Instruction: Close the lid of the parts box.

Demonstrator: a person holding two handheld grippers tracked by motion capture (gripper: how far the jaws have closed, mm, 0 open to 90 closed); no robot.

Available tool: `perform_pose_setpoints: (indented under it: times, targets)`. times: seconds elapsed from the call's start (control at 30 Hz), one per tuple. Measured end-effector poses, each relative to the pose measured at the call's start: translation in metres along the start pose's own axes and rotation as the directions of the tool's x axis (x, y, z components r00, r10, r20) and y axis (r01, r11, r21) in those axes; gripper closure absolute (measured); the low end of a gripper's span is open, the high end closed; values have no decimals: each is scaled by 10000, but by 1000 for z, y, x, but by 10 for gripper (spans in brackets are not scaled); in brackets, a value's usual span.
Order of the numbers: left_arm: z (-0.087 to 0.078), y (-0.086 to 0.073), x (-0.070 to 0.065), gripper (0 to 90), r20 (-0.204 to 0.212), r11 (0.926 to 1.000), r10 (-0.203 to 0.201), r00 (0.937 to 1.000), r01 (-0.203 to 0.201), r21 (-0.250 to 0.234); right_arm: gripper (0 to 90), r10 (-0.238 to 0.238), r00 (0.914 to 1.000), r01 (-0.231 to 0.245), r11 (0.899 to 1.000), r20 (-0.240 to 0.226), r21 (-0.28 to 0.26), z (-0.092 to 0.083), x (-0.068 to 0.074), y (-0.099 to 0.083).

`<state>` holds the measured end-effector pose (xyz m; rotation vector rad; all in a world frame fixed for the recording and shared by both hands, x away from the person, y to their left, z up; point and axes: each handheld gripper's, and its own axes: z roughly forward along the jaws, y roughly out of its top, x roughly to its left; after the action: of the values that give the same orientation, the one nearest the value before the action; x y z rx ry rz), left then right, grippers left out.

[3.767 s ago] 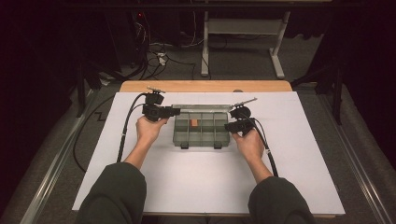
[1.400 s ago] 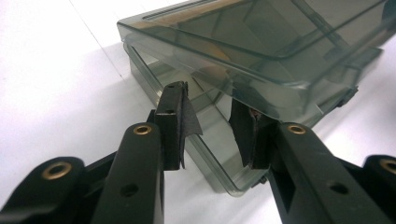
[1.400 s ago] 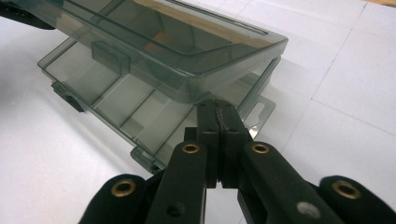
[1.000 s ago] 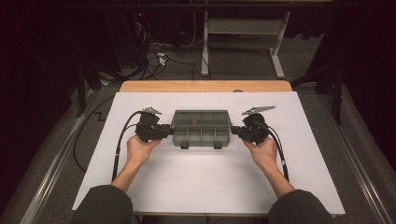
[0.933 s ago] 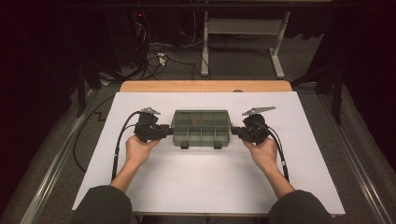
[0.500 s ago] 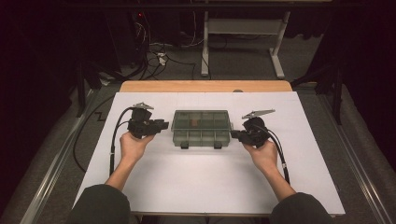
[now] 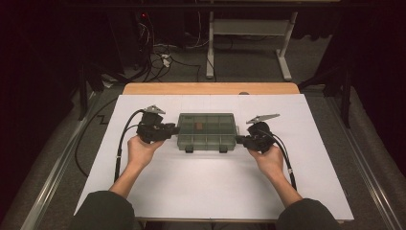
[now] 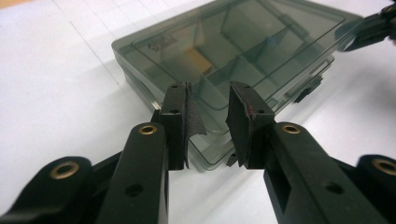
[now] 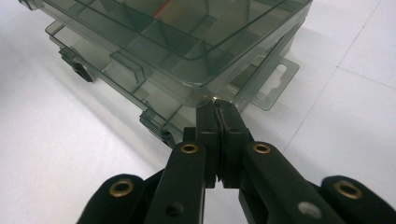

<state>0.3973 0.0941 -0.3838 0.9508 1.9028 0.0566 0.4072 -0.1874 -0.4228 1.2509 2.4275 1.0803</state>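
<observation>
The box [image 7: 207,131] sits mid-table on the white sheet [image 7: 210,191], lid down but apparently not latched; the right gripper [image 9: 218,109] has its jaws pinched shut and touches the box's near right corner, while the left gripper [image 8: 209,105] stands with jaws apart, empty, just over the left end. To do the step well, I'd steady the box with the right tip and press the lid evenly, then the front latches [image 7: 189,149]. There is open sheet all round and the table's edges lie well off.
</observation>
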Motion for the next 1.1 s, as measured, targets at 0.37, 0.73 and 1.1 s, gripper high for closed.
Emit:
perform_pose_setpoints:
  times: [0.37,0.73,1.1]
  targets:
    - [6,-5,10,683,-112,9996,-133,9998,136,267,890,84,9999,-83,9999,74,-125,-6,-5,-1]
    - [12,-14,13,684,-380,9987,-285,9989,301,416,891,-38,10000,36,9994,-42,-352,-8,1,7]
    - [14,-21,22,684,-416,9986,147,9990,-125,515,890,-268,9996,268,9996,26,-27,2,6,5]
